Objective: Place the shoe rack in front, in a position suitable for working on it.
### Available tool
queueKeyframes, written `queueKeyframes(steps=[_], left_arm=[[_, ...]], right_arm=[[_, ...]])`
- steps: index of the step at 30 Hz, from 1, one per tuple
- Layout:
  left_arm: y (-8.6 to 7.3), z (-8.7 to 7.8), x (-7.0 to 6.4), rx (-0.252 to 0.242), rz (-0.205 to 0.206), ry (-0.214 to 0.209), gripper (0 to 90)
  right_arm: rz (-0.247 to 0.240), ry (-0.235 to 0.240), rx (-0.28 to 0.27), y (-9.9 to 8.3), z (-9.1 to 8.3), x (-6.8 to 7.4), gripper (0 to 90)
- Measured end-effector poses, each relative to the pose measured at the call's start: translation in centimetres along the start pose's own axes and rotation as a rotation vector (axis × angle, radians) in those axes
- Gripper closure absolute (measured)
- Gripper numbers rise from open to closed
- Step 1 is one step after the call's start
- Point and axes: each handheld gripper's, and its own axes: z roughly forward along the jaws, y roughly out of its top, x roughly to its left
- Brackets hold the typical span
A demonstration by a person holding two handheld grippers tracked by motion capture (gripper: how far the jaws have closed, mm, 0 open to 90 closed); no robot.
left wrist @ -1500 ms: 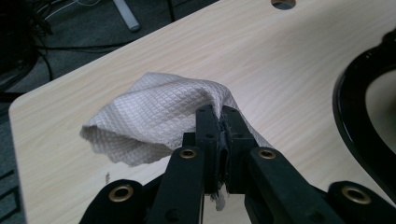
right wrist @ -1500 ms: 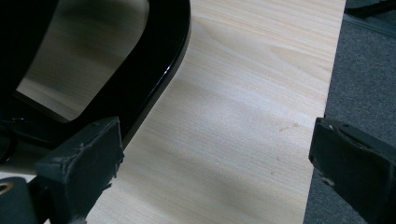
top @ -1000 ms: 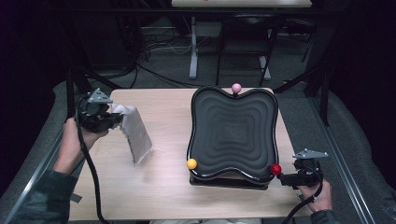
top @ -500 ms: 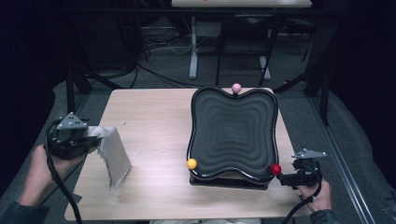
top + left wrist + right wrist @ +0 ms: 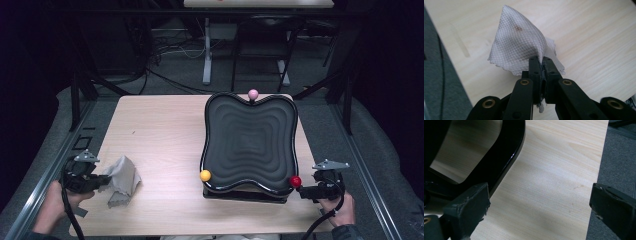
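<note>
The left gripper [image 5: 102,180] is sitting at the table's near left corner with its jaws pressed together on a fold of the grey cloth [image 5: 121,179]. In the left gripper view the cloth [image 5: 520,45] is tenting up from the pinch point and draping down onto the wood, so only a small bite of fabric is being held (enough to drag or lift it, probably not enough to keep it spread flat). The cloth is carrying a small brownish spot on its raised face, which suggests it is serving as a wiping rag.

The black wavy tray [image 5: 248,142] is resting toward the table's right half, reaching from the far edge nearly to the near edge, with a pink ball [image 5: 253,94] at its far rim, a yellow ball [image 5: 205,175] at its near left corner and a red ball [image 5: 295,181] at its near right corner.

The right gripper [image 5: 306,190] is waiting just beside the red ball, jaws spread wide over bare wood, the tray rim [image 5: 506,157] lying just past its left jaw; it is likely parked there to steady the tray.
</note>
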Motion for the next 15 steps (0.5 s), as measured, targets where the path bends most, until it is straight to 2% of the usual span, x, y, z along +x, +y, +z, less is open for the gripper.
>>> queueKeyframes(steps=[5, 11, 13, 15], left_arm=[[-1.5, 2.9, 0.1, 0.076, -0.02, -0.044, 86.7], [-2.8, 5.9, -0.2, 0.134, -0.027, -0.055, 85.0], [-2.8, 6.1, -0.2, 0.132, -0.036, -0.056, 78.2], [-2.7, 5.8, 0.1, 0.084, -0.07, -0.07, 62.2]], right_arm=[[-0.001, 0.003, -0.002, 0.0, 0.0, 0.0, 2.2], [0.0, 0.007, -0.004, 0.0, 0.0, 0.1, 2.3], [0.0, 0.005, -0.004, 0.0, 0.0, 0.1, 2.3], [0.001, 0.005, -0.005, 0.0, 0.0, 0.1, 2.2]])
